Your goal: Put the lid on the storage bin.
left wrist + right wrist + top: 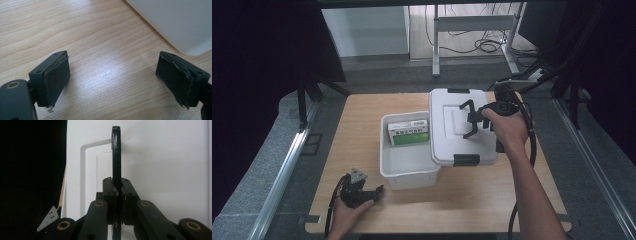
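Note:
A white plastic bin (pixel 384 150) stands open in the middle of the wooden table, with a green and white carton (pixel 408 132) lying inside at its far end. The white lid (pixel 447 135) overlaps the bin's right edge. My right gripper (pixel 479 118) is shut on the lid's black handle (pixel 469 120). In the right gripper view the jaws (pixel 119 192) pinch the thin handle (pixel 116 152) edge-on, with the lid (pixel 162 170) behind. My left gripper (pixel 379 191) rests low near the table's front left, open, with only bare wood between its pads (pixel 57 77).
The bin's near corner (pixel 180 22) lies just ahead and right of the left jaws. Black latches (pixel 466 159) sit on the lid's ends. Bare table (pixel 357 120) extends left of the bin. Metal rails (pixel 287 165) run along both sides; cables lie behind.

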{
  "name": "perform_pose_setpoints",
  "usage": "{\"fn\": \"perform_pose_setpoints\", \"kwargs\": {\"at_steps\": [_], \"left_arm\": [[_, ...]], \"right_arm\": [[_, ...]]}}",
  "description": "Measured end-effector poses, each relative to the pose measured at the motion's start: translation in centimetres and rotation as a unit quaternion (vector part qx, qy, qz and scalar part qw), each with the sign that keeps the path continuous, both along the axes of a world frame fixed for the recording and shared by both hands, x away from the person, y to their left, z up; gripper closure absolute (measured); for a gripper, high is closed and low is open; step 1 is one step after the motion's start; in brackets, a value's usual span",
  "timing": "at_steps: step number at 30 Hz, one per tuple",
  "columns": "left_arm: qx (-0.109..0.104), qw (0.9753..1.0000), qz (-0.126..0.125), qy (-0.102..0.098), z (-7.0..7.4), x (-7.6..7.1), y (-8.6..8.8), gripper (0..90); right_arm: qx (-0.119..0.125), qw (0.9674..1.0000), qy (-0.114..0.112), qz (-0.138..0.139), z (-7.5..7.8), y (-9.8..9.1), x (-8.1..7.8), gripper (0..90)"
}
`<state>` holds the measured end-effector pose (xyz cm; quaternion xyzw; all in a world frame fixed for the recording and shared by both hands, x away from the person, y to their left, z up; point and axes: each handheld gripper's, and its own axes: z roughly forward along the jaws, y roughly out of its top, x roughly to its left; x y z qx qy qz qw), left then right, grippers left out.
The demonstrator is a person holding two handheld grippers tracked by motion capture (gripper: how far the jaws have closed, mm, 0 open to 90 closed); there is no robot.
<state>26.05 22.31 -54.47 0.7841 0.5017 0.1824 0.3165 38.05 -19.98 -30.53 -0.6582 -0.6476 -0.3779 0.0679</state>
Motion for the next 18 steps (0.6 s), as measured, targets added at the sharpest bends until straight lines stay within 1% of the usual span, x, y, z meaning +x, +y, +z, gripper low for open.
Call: {"fn": "perform_pose_setpoints", "kwargs": {"at_steps": [3, 11, 18], "left_arm": [[0.0, 1.0, 0.0, 0.0, 0.0, 0.0, 0.0, 11.8], [0.0, 1.0, 0.0, -0.001, 0.0, 0.0, 0.0, 11.8], [0.0, 1.0, 0.0, -0.001, 0.0, 0.0, 0.0, 11.8]], "right_arm": [[-0.001, 1.0, -0.004, 0.005, 0.2, 0.5, 0.0, 84.6], [0.0, 0.9999, -0.003, 0.015, 0.5, 2.1, 0.1, 84.5], [-0.002, 0.9995, -0.002, 0.031, 0.6, 3.7, 0.2, 84.5]]}}
